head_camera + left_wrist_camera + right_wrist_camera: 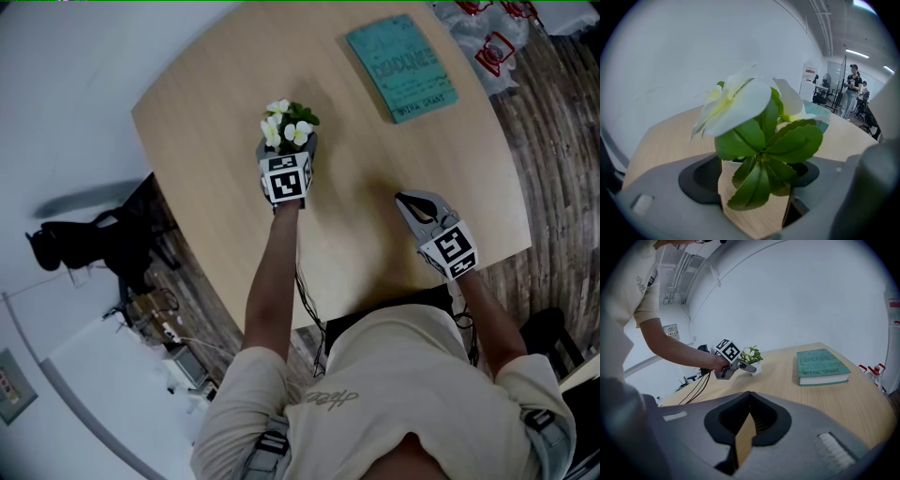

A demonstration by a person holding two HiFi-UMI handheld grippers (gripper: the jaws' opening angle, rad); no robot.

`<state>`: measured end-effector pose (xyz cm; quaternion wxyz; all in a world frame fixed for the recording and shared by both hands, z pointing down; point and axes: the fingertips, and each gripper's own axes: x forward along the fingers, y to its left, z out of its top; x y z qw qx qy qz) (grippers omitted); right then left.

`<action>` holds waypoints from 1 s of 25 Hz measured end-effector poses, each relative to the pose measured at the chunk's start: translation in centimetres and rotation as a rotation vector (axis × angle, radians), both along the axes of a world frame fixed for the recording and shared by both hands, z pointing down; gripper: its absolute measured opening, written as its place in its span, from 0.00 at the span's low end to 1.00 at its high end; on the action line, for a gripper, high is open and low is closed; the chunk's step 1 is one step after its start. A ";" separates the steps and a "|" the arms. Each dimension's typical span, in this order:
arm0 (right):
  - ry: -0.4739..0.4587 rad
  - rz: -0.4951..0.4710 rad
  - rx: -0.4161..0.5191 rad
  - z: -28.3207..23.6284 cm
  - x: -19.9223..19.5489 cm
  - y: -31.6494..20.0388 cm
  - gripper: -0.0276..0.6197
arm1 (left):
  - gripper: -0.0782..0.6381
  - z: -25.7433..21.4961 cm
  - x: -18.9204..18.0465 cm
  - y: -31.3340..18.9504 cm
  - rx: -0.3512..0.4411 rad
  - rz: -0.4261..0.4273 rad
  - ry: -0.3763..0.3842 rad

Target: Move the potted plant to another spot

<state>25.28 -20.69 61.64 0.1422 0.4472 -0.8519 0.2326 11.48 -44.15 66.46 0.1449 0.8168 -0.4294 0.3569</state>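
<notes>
The left gripper [286, 152] sits at the upper middle of the head view with its jaws apart around the plant [289, 122]. The pot stands on the table [375, 253] between them, and the left gripper view shows a dark gap beside it on the right, so it does not look clamped. The right gripper [405, 201], lower right, has its jaws together on nothing and rests low over the wood.

Whether the pot is about to be taken or has been set down, the same care seems to apply. The jaws should travel straight along their own line, pads level with the pot wall and below the leaves, so nothing snags or tips it.

The plant is near the table's upper-left edge, which leaves little margin that way. The centre and lower right are bare wood. A book [403, 67] occupies the upper right.
</notes>
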 end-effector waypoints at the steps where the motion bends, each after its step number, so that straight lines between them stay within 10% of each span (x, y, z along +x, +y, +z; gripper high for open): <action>1: -0.001 -0.001 0.001 0.0 0.0 0.0 0.05 | 0.70 0.1 -0.1 0.1 -0.004 -0.002 0.003; 25: -0.009 -0.034 0.022 -0.2 -0.6 2.1 0.05 | 0.68 1.6 -3.6 7.5 -0.080 -0.090 -0.016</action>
